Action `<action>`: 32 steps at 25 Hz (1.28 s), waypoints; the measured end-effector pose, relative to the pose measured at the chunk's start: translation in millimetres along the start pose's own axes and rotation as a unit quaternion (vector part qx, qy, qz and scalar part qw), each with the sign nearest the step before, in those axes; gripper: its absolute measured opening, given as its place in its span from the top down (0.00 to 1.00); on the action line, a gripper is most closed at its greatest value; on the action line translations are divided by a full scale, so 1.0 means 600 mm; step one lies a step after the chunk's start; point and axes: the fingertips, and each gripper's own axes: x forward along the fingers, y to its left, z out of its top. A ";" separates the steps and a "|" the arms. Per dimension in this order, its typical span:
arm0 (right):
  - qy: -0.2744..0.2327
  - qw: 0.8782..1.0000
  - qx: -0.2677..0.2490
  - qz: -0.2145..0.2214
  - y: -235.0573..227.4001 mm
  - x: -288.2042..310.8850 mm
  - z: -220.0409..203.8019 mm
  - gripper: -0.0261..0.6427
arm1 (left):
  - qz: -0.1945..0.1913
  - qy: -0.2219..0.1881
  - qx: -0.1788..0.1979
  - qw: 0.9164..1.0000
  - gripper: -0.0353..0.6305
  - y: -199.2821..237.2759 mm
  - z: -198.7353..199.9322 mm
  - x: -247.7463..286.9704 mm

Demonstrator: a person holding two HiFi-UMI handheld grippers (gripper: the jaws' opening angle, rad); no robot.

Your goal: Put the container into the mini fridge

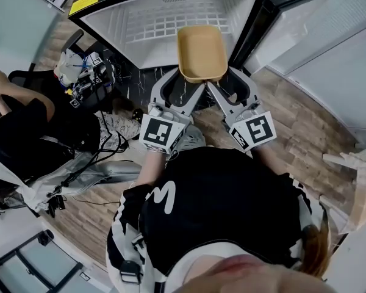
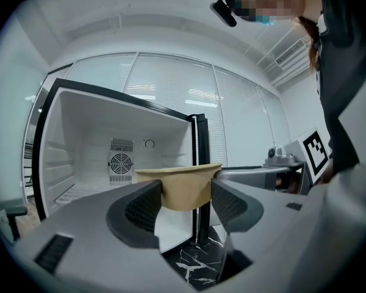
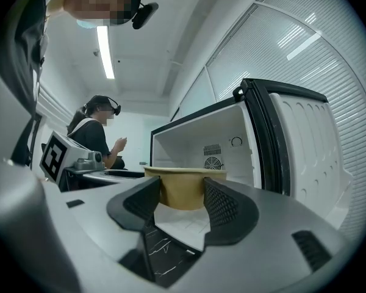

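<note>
Left tongs (image 1: 184, 83) and right tongs (image 1: 227, 81) were each clamped on the near end of the tan container (image 1: 201, 52), one per corner. They held it up in the air, level, at the open front of the mini fridge (image 1: 113, 24). Beyond it lay a white interior w/ wire shelf (image 1: 158, 22); the door (image 1: 293, 23) stood open on the right.

Bright, even light came from a ceiling strip (image 3: 107, 50). The fridge (image 1: 110, 20) interior glared white. Gripper views curved, dark at the corners.
</note>
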 end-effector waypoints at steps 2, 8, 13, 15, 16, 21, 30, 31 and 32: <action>0.001 1.000 -0.001 0.000 -0.001 0.006 -0.001 0.61 | -0.001 -0.003 -0.001 1.000 0.56 0.006 -0.002 0.002; 0.005 1.000 0.002 -0.003 -0.010 0.023 -0.008 0.61 | -0.003 0.026 -0.007 1.000 0.56 0.020 -0.016 0.011; 0.007 1.000 0.004 -0.005 -0.017 0.036 -0.010 0.61 | -0.005 0.026 -0.008 1.000 0.56 0.032 -0.014 0.021; 0.009 1.000 0.005 -0.006 -0.021 0.042 -0.011 0.61 | -0.006 0.027 -0.009 1.000 0.56 0.037 -0.015 0.026; 0.010 1.000 0.006 -0.006 -0.022 0.044 -0.012 0.61 | -0.007 0.020 -0.009 1.000 0.56 0.039 -0.015 0.029; 0.015 1.000 0.011 -0.007 -0.032 0.055 -0.019 0.61 | -0.011 0.020 -0.015 1.000 0.56 0.048 -0.025 0.040; 0.021 0.999 0.022 -0.012 -0.046 0.070 -0.029 0.61 | -0.017 0.029 -0.016 0.999 0.56 0.060 -0.035 0.056; 0.021 0.999 0.023 -0.012 -0.048 0.072 -0.031 0.61 | -0.018 0.028 -0.016 0.999 0.56 0.062 -0.035 0.059; 0.023 0.999 0.024 -0.013 -0.050 0.074 -0.033 0.61 | -0.018 0.028 -0.017 0.999 0.56 0.065 -0.036 0.061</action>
